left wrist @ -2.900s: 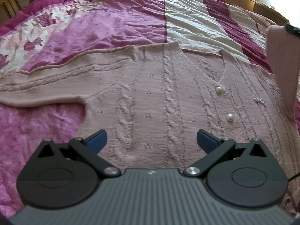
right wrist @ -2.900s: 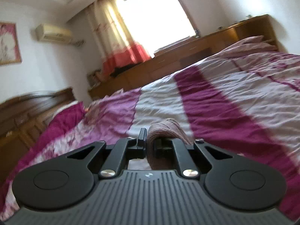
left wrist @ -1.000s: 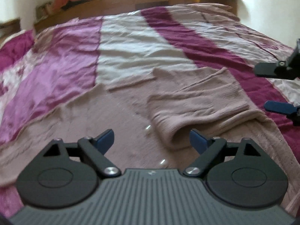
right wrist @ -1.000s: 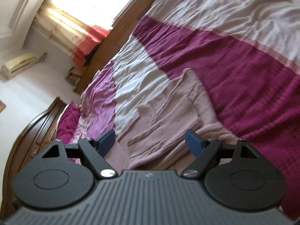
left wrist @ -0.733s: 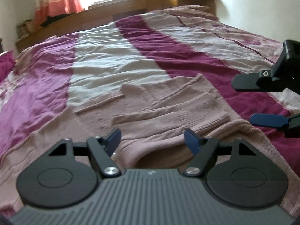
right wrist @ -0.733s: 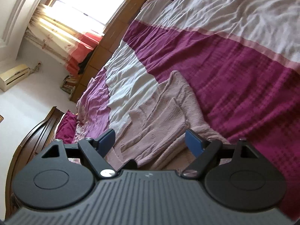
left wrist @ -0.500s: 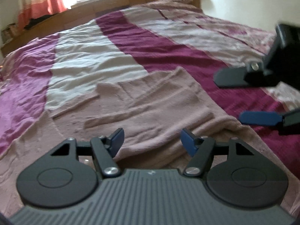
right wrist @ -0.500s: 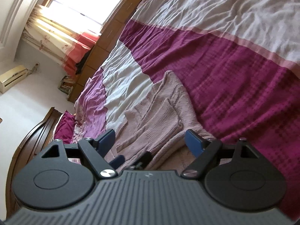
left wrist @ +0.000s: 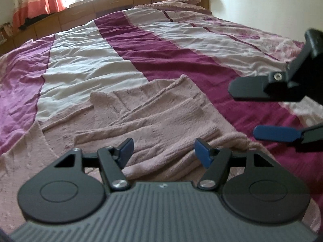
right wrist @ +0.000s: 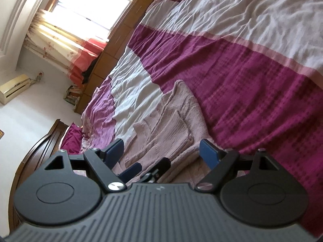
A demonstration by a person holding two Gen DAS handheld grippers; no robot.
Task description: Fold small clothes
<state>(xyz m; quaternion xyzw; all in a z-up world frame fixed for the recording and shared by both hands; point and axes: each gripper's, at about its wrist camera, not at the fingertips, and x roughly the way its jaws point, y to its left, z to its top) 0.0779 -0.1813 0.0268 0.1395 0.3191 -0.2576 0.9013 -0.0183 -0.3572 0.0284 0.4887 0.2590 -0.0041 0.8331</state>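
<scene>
Both spread and empty: left gripper [left wrist: 163,151] just over pink knit cardigan's [left wrist: 153,119] folded sleeve edge, right gripper [left wrist: 250,111] beside, further off.

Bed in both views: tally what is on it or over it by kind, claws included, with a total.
Pink knitted garments: 1, the cardigan
Bedspreads: 1, the striped bedspread
Pillows: 1, the pink pillow
Claws: 2, left claw, right claw, both open
Total: 5

Striped magenta/white bedspread [left wrist: 141,46], wood cabinets [left wrist: 113,2] w/ sunlit window [right wrist: 94,10], white walls
</scene>
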